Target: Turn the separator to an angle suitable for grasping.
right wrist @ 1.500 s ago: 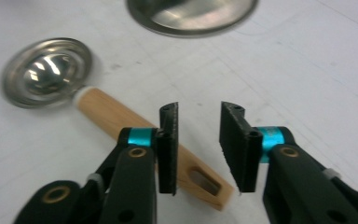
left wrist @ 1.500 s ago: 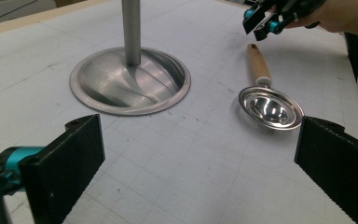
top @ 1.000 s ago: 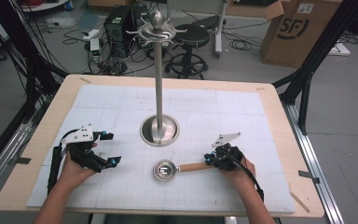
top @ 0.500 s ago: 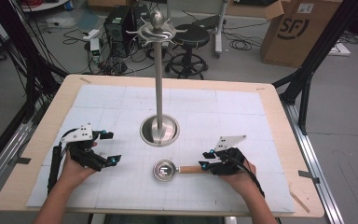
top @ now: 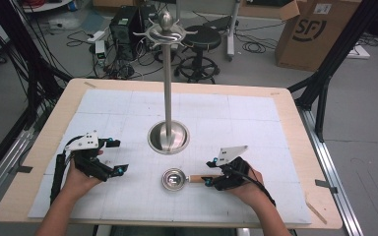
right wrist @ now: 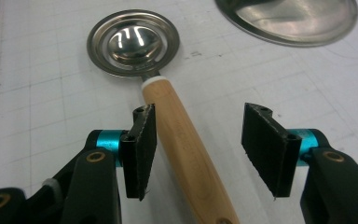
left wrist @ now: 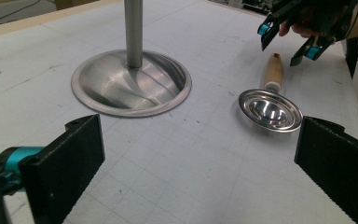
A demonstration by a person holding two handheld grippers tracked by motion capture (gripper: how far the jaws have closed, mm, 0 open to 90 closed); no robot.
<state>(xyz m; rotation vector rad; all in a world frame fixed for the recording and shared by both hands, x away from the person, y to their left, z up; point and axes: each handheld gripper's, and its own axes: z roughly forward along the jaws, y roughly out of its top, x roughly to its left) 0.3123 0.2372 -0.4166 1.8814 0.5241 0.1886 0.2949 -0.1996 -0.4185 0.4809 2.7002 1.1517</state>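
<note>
ladle [top: 177, 179]: flat on mat, near side, bare mat all round
R gripper [top: 209, 172]: jaws just opened, handle loose between
L gripper [top: 116, 156]: jaws apart, empty, unmoved

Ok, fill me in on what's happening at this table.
A person works with a gripper in each hand. The right gripper has just been opening its jaws around the wooden handle of a small metal ladle, which lies flat on the white mat in front of the tall metal stand. The handle lies between the jaws, no longer clamped. The left gripper waits open off to the side, holding nothing.
</note>
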